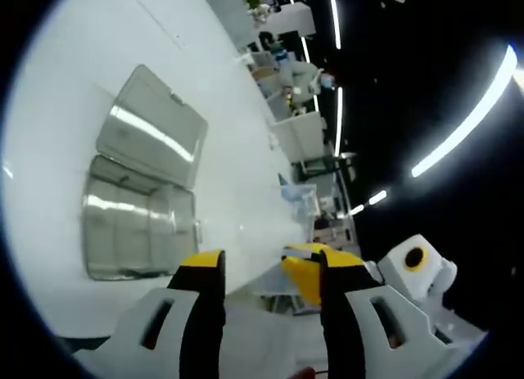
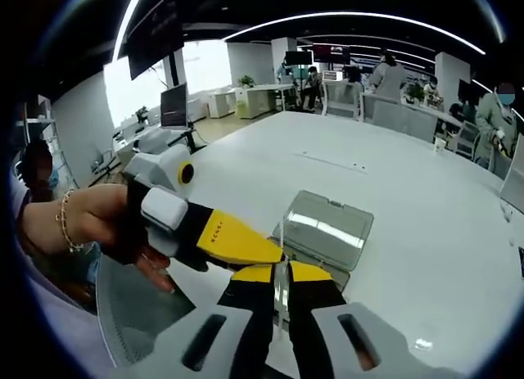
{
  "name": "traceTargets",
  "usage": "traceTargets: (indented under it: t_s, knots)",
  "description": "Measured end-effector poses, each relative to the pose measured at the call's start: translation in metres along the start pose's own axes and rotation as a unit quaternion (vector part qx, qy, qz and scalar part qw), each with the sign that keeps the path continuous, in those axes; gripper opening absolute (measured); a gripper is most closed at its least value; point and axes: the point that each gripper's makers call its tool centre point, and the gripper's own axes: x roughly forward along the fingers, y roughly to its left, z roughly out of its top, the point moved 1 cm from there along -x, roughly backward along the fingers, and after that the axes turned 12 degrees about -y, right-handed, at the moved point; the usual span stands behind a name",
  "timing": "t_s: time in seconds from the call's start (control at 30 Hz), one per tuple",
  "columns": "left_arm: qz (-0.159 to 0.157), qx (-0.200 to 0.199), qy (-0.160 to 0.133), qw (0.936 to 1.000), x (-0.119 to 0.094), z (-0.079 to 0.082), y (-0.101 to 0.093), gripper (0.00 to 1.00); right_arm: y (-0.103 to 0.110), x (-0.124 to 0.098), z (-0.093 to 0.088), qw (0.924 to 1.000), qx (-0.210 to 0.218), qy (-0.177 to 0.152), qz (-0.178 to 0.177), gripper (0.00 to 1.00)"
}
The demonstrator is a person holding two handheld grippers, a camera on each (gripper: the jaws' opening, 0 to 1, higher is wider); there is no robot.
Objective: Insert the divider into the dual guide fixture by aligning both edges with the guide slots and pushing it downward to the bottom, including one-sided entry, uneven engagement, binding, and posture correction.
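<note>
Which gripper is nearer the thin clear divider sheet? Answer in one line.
Right. The right gripper is shut on the divider, holding it upright; the left gripper, jaws open, sits just beside it, not gripping.

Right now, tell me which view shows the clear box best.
The left gripper view shows the clear box best: the open base and its hinged lid lie in full sight on the white table. In the right gripper view the box is partly hidden behind both grippers' yellow tips.

Clear shiny plastic fixture (image 1: pixel 141 223) with open lid (image 2: pixel 327 228), on smooth glossy white table (image 2: pixel 393 174). Thin see-through divider (image 2: pixel 282 281). Glossy yellow-tipped plastic right gripper (image 2: pixel 280 274).
</note>
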Motion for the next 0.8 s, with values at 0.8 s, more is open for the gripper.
traceTargets:
  t_s: [0.8]
  knots:
    - [0.006, 0.09, 0.013, 0.9958, -0.029, 0.012, 0.011, 0.54, 0.01, 0.009, -0.002, 0.9998, 0.01, 0.018, -0.001, 0.0]
